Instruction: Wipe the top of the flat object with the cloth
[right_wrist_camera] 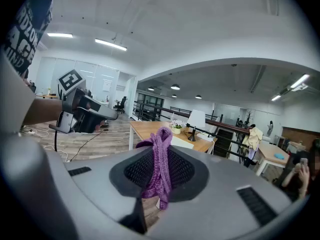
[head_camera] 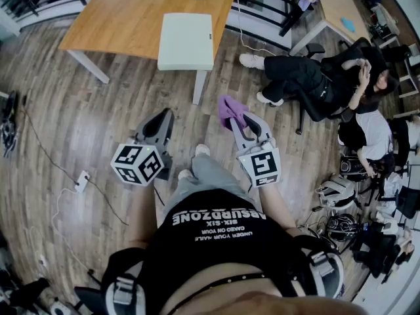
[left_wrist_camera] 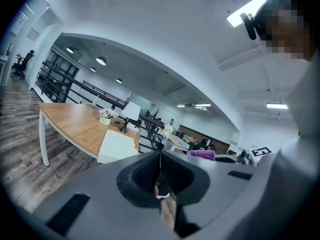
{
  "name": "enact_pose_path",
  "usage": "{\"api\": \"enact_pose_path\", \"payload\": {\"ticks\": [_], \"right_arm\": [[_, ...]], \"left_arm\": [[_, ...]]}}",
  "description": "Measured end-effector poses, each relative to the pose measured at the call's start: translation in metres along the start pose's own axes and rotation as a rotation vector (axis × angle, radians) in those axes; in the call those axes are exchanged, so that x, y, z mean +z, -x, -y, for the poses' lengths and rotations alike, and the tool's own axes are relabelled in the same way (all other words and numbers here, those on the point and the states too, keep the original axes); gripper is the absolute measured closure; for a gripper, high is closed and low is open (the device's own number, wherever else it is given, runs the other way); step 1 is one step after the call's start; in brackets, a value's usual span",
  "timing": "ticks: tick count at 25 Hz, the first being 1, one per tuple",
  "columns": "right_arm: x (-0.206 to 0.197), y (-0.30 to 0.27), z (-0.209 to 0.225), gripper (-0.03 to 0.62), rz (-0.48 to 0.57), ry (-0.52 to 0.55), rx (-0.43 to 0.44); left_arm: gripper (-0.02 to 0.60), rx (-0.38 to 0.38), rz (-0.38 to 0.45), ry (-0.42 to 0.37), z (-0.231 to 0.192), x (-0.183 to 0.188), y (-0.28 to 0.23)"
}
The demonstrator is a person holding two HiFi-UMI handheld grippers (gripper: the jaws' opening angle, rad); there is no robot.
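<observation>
Fingers (right_wrist_camera: 136, 171) of right gripper (head_camera: 244, 121) clench purple knitted cloth (right_wrist_camera: 161, 159).
Left gripper (left_wrist_camera: 160, 158) pressed closed, empty, well apart from pale flat rectangular board (head_camera: 186, 41).

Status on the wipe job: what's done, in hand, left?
Done: the purple knitted cloth is clamped in the right tongs. In hand: nothing at the surface; both tongs hang over the wood floor, short of the wooden table, and the left tongs are shut and empty. Left: the whole wipe of the pale flat rectangular panel on it.
</observation>
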State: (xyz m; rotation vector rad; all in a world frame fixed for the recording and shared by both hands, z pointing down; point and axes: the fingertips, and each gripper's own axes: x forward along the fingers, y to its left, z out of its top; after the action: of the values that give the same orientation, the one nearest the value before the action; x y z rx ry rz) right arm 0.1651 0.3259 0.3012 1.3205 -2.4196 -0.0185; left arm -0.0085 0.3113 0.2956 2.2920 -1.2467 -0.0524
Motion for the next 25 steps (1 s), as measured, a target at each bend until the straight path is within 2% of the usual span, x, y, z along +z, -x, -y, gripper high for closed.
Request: {"api": "enact_pose_path", "payload": {"ticks": [6, 13, 19, 25], "right_arm": [[0.011, -0.032, 0.036, 0.519, 0.017, 0.021, 0.016], [0.024, -0.071, 0.071, 0.519, 0.055, 0.042, 0.058], [0.024, -0.124, 0.075, 0.519, 0.043, 0.048, 0.084], [0.018, -0.191, 0.105, 0.519, -0.004, 0.04, 0.064]], "left_arm": [[0.558, 0.03, -0.021, -0.056, -0.011, 0.015, -0.035], [0.558, 0.099, -0.003, -0.069, -0.029, 0.036, -0.067], [0.558, 0.151, -0.022, -0.042, -0.074, 0.037, -0.079], [0.558, 0.159, -0.075, -0.035, -0.125, 0.041, -0.128]]}}
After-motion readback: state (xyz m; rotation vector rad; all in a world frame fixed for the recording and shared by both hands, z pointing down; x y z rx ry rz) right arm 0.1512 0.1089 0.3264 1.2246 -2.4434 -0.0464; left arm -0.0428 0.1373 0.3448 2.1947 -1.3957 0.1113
